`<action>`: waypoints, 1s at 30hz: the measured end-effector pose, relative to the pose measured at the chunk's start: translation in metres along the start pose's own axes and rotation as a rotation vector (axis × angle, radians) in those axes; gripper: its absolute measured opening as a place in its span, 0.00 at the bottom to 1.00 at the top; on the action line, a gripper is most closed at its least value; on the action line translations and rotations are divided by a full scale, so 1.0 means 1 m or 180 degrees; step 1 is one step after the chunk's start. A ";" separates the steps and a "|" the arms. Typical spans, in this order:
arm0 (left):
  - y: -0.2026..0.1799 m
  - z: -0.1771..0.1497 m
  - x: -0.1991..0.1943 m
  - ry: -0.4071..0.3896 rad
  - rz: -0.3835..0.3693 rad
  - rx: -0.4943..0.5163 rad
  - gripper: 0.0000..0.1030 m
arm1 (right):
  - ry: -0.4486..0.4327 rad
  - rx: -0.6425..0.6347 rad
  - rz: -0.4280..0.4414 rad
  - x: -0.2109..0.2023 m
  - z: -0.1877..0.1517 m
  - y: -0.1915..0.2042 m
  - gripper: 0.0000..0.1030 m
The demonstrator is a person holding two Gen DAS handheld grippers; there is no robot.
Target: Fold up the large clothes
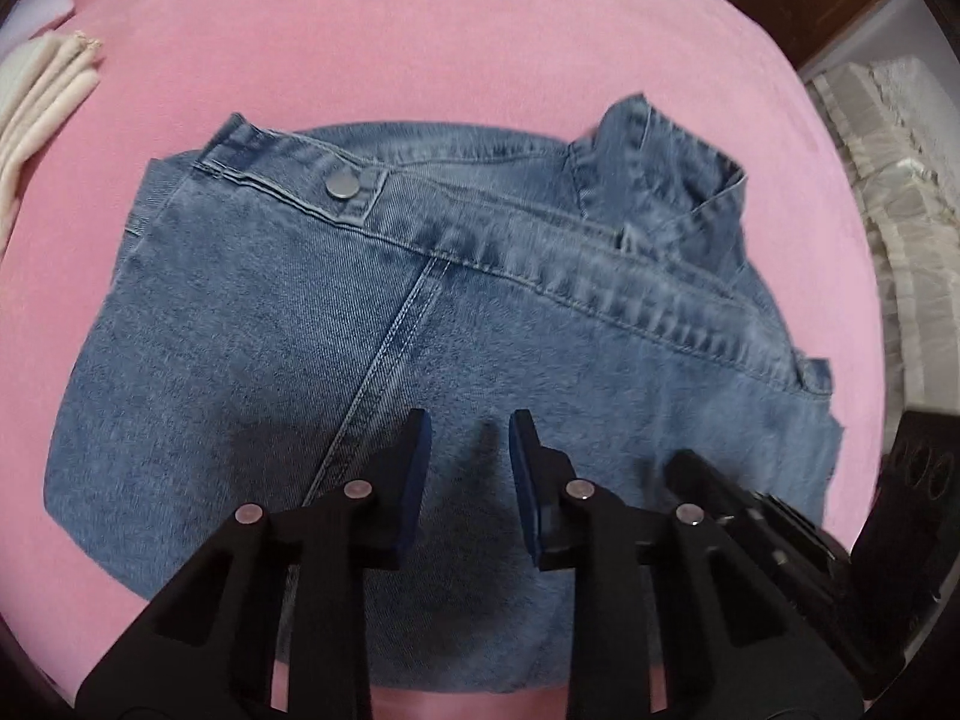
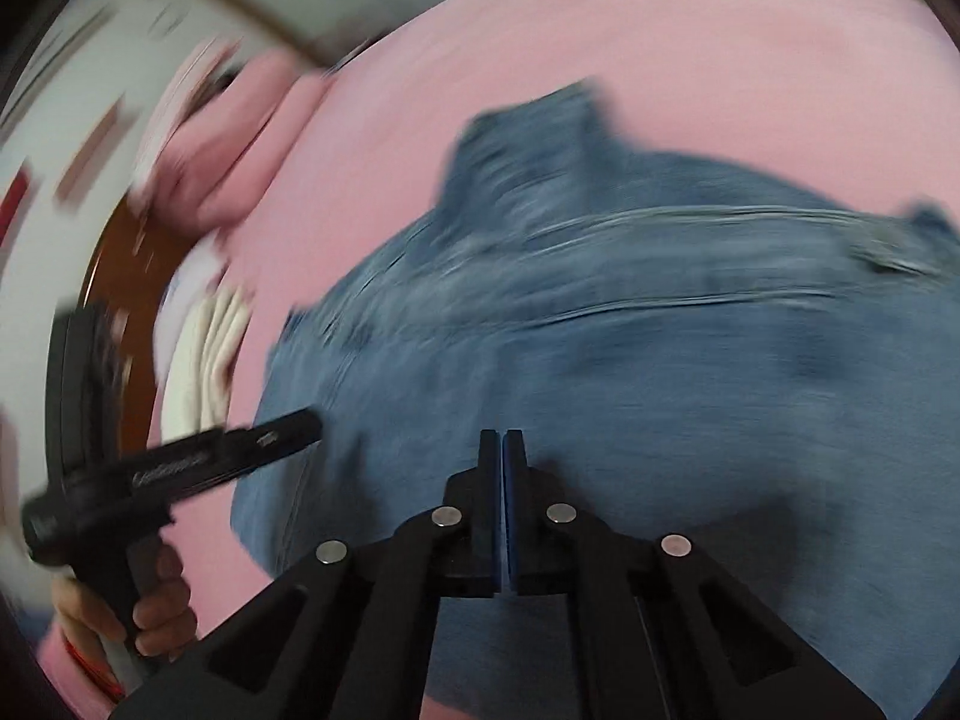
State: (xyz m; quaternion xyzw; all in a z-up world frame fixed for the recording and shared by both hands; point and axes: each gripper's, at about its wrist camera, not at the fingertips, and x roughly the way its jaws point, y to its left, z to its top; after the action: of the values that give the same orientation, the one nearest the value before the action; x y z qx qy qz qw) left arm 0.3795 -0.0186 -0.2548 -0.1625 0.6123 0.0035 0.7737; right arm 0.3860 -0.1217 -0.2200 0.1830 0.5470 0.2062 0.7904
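Where stitched seams cross, folded denim jeans (image 1: 420, 348) lie rumpled on soft pink bedding (image 1: 420, 42).

The jeans (image 1: 420, 348) lie folded on the bed (image 1: 420, 30), direct before my left gripper (image 1: 467, 438), with the waistband on the far side. A stack of cloths (image 1: 42, 102) lies on the bed far to the left of the jeans. My right gripper (image 2: 503, 450) is over the near part of the jeans, to the right of my left one.
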 end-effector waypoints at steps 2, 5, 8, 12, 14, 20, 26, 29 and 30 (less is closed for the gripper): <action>0.001 0.002 0.006 0.0006 0.0096 0.0045 0.23 | 0.0116 -0.0174 0.0060 0.024 0.001 0.018 0.01; 0.001 0.008 0.012 -0.0070 0.0182 0.0096 0.23 | 0.0091 -0.0494 -0.0233 0.045 0.002 0.026 0.01; -0.001 0.017 0.012 -0.0153 0.0261 0.0218 0.23 | -0.0119 -0.0226 -0.0334 0.047 0.009 -0.007 0.00; 0.000 0.031 0.014 -0.0188 0.0356 0.0314 0.23 | -0.0311 0.0585 -0.0581 0.018 0.001 -0.077 0.00; 0.006 0.035 0.016 -0.0175 0.0361 0.0285 0.23 | -0.0415 0.0695 -0.0705 -0.003 -0.008 -0.099 0.00; 0.029 0.050 0.028 -0.0308 0.0740 0.0396 0.23 | -0.0476 0.0522 -0.1670 -0.055 -0.040 -0.147 0.00; 0.074 0.077 0.038 -0.0430 0.1151 0.0398 0.23 | -0.0389 0.0159 -0.2109 -0.055 -0.040 -0.137 0.00; 0.086 0.086 0.023 -0.0474 0.1229 0.0179 0.12 | -0.0487 0.0453 -0.2353 -0.064 -0.044 -0.124 0.00; 0.086 0.086 0.014 -0.0495 0.1122 0.0127 0.12 | -0.0505 0.0530 -0.2355 -0.068 -0.047 -0.121 0.00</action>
State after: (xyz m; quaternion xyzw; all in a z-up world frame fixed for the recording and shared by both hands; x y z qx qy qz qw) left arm 0.4466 0.0816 -0.2724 -0.0367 0.5696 0.1395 0.8092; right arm 0.3359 -0.2567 -0.2443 0.0523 0.5280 -0.1528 0.8337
